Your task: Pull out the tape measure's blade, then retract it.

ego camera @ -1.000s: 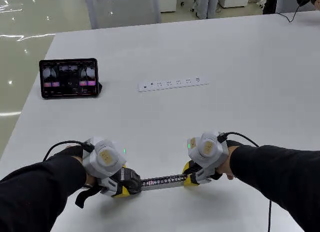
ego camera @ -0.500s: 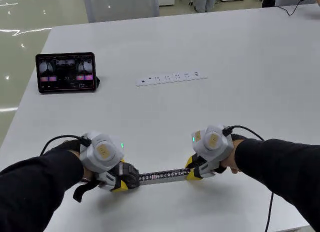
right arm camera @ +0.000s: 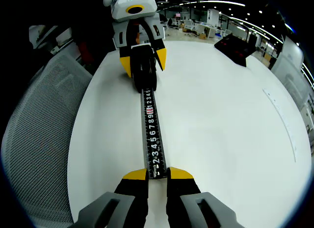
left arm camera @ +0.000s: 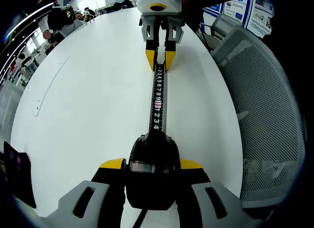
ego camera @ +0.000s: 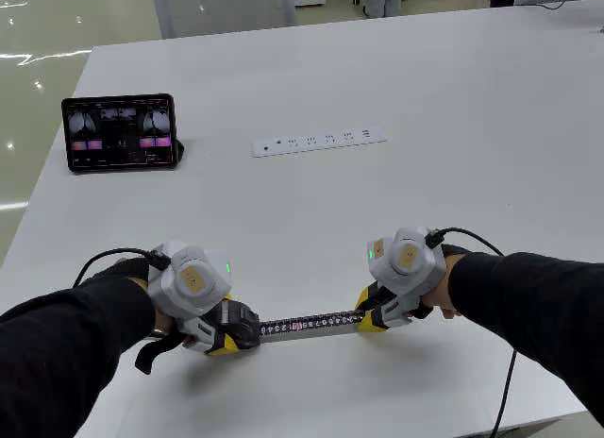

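Yellow-tipped and clenched, gripping the black body of the tape measure (ego camera: 243, 325) in the left gripper (ego camera: 226, 336), at the near left of the white table (ego camera: 425, 98). Pinching the free end of the blade (ego camera: 307, 323) in the right gripper (ego camera: 368, 321), likewise clenched, at the near right. Holding the blade drawn out straight between the two grippers, printed side up, low over the tabletop; whether touching it, cannot tell. Pointing the two sets of jaws at each other along the blade, well apart. Trailing a black cable (ego camera: 99, 265) from the left gripper toward the sleeve. Sharing the table with a tablet (ego camera: 120, 132) propped upright at far left, screen lit, and a white power strip (ego camera: 319, 141) lying flat to its right, both well apart from the grippers. Backing onto a grey mesh chair (left arm camera: 265, 100) beside the near table edge.
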